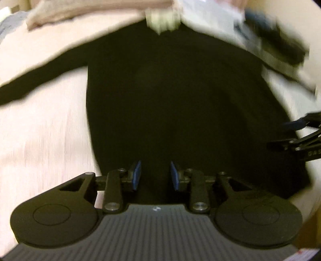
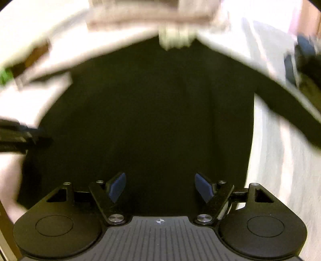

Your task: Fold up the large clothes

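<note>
The black long-sleeved top (image 1: 170,96) lies spread flat under and ahead of my two tools, on a pale sheet. One sleeve (image 1: 40,80) stretches out to my left, the other sleeve (image 2: 291,108) to my right. Both views are motion-blurred.

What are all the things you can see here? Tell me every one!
shirt: one, black, long sleeves, spread flat on the bed, sleeves stretched out to both sides.
bed cover: one, pale pink, under the shirt.
folded cloth: one, beige, at the far edge of the bed.
small pale thing: one, whitish-green, by the shirt's far end, too blurred to name.
dark pile: one, black and blue, far right of the left view, blurred.
left gripper: one, black with blue pads, empty, above the shirt.
right gripper: one, same colours, wider open, empty.
</note>
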